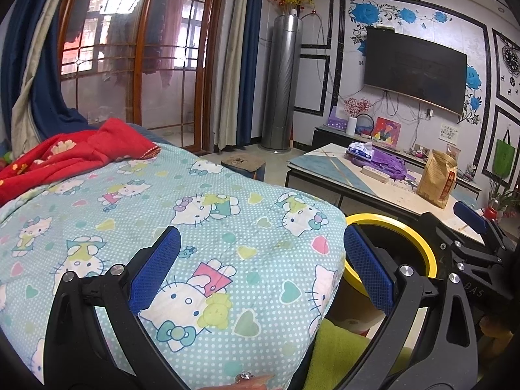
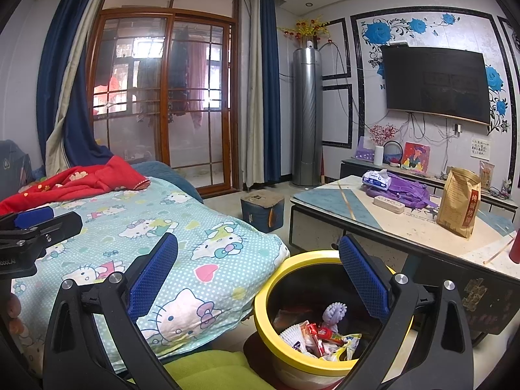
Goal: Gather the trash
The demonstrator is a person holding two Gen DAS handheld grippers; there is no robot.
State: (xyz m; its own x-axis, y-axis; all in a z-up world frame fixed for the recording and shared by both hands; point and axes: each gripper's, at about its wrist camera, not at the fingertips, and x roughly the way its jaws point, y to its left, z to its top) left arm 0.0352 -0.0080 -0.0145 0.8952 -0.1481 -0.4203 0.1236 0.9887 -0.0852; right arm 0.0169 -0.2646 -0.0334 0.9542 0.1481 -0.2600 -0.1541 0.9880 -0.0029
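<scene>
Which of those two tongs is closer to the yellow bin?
The right tongs: they hang open right above the yellow bin. The left tongs hover open over the quilt beside it.

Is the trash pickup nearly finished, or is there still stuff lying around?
Wrappers and paper cups already lie in the yellow bin. Nothing is in hand: the left gripper and the right gripper are both open. No loose trash shows on the quilt; the table still carries bags that may not be trash.
</scene>
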